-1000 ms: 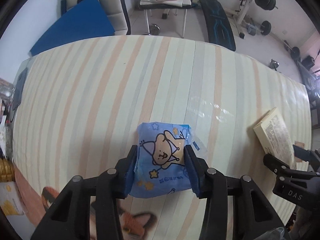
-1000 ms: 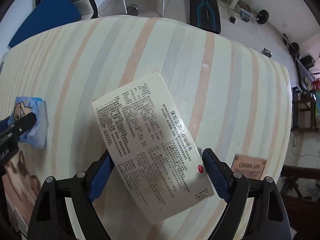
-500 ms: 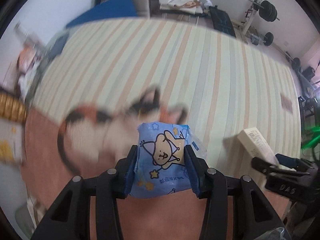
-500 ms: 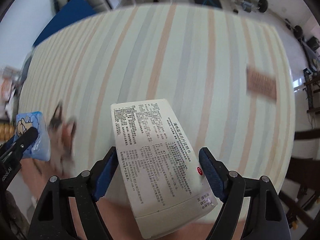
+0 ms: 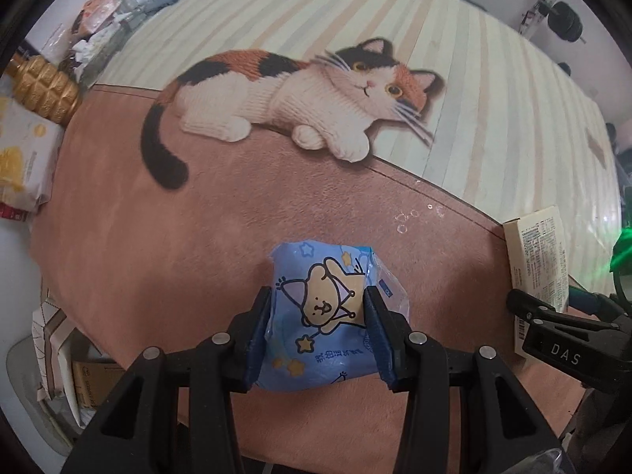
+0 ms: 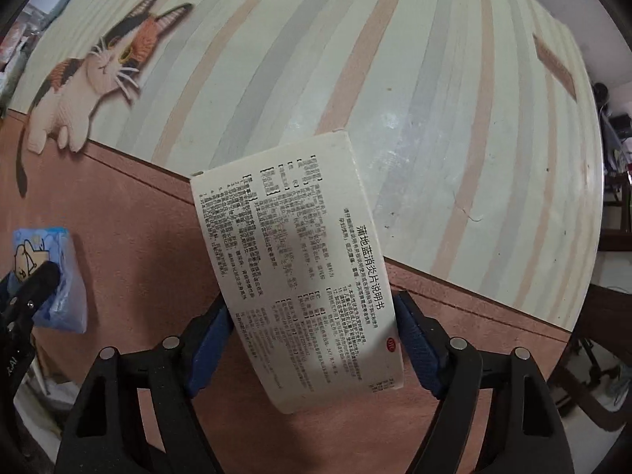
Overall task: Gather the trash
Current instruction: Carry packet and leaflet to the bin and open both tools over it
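My left claw [image 5: 320,331] pinches crinkly blue cartoon packet [image 5: 330,316] above brown mat band. My right claw [image 6: 312,339] clamps flat cream printed box [image 6: 296,272], held off table. Left view alone shows whole cat print [image 5: 284,94], gold faceted bottle [image 5: 43,87]; right view shows striped tabletop [image 6: 454,118].

Two claws are counted: the left claw [image 5: 320,331], by which one blue cartoon-printed packet [image 5: 328,316] is clamped, and the right claw [image 6: 312,339], by which one cream printed medicine box [image 6: 300,276] is clamped. One bench [image 5: 197,245] is seen, covered by a mat on which one calico cat [image 5: 292,94] is printed. At the bench's left edge, one gold textured bottle [image 5: 43,87] and one white-and-yellow carton [image 5: 23,158] are counted; the clutter beyond them is too blurred to be counted.
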Demonstrator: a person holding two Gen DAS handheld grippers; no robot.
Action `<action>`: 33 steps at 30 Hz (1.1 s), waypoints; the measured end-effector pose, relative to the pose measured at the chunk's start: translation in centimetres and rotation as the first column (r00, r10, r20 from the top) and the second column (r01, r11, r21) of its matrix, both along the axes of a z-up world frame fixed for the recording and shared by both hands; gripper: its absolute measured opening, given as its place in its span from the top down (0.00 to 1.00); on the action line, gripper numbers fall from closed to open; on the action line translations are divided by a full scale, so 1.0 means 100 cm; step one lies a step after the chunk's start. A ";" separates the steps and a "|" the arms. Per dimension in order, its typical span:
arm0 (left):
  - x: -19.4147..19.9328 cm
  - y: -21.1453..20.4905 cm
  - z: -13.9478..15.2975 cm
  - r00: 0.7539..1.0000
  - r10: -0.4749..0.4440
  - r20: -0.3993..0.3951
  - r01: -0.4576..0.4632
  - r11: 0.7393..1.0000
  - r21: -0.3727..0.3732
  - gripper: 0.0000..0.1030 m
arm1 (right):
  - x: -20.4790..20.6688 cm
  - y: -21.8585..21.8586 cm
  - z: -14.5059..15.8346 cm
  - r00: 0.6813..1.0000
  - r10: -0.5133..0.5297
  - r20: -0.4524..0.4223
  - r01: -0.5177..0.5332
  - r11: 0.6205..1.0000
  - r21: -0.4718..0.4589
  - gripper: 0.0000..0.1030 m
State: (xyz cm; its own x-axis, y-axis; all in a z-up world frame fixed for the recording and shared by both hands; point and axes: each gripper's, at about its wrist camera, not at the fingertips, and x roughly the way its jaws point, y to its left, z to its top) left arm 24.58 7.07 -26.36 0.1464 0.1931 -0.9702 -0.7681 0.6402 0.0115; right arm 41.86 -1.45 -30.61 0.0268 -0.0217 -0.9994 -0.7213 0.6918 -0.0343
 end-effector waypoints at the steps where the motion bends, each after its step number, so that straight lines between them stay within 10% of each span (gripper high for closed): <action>1: -0.005 -0.002 0.004 1.000 -0.004 0.005 0.004 1.000 0.011 0.59 | -0.007 -0.003 0.004 1.000 -0.006 0.005 0.006 1.000 0.011 0.22; 11: -0.121 -0.065 0.055 0.990 -0.046 0.136 0.036 0.997 0.075 0.59 | -0.114 -0.062 0.097 0.998 -0.064 0.014 0.059 0.966 0.253 0.22; 18: -0.217 -0.101 0.035 0.995 -0.036 0.098 0.036 0.999 0.006 0.59 | -0.218 -0.131 0.118 0.990 -0.104 -0.097 0.130 0.939 0.320 0.22; 26: -0.284 -0.110 -0.067 0.998 0.057 -0.018 -0.059 0.986 -0.154 0.59 | -0.312 -0.173 0.032 0.969 -0.064 -0.238 0.119 0.966 0.228 0.22; 33: -0.294 -0.096 -0.233 0.992 0.110 -0.060 -0.122 0.950 -0.288 0.59 | -0.346 -0.177 -0.135 0.951 -0.064 -0.304 0.099 0.990 0.103 0.22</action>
State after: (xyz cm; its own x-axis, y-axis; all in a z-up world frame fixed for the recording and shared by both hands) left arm -4.78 -2.51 -49.70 0.0973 -0.0851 -0.9916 -0.8401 0.5273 -0.1277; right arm 7.21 -19.13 -44.10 -0.2708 0.1050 -0.9569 -0.6271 0.7349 0.2581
